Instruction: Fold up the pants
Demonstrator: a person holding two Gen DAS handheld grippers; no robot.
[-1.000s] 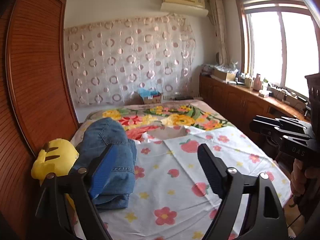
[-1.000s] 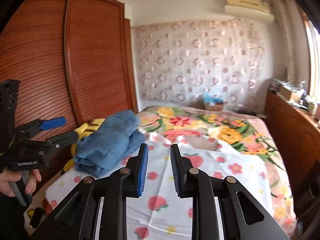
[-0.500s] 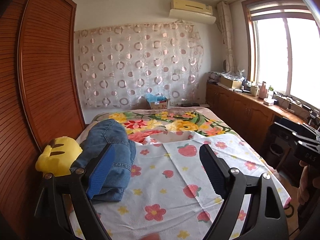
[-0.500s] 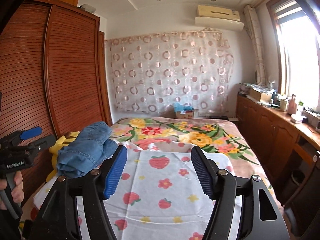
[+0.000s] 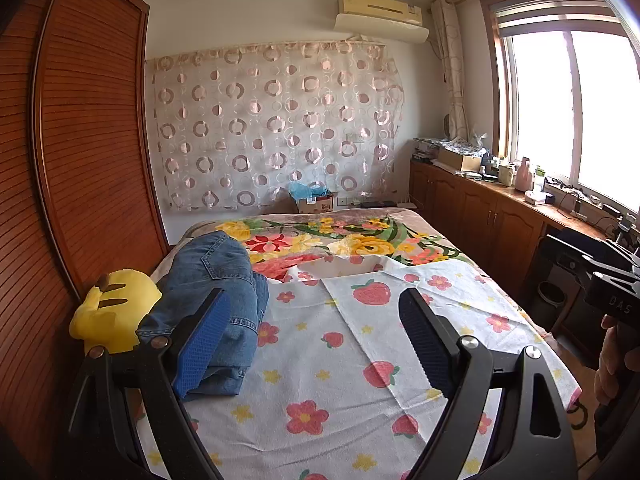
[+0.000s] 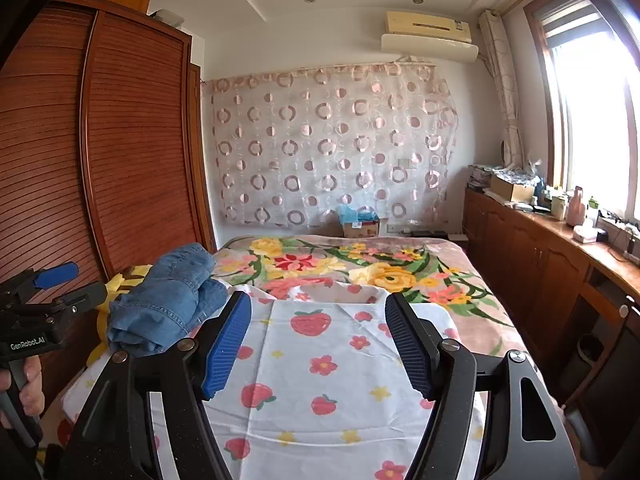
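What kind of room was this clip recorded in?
A home bedroom, most likely. A bed with flowered covers fills the middle, a tall wooden wardrobe stands beside it, and an air conditioner hangs on the wall above a curtain. Folded jeans lie on the bed.

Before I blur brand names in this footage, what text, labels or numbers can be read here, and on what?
"GenRobot.AI": on the left gripper body, seen from the right wrist view.
"DAS": on the right gripper body, seen from the left wrist view; it may be part of a longer word.
Label on the cardboard box behind the bed: too small to read.
Bottles and boxes on the counter: print too blurred to read.
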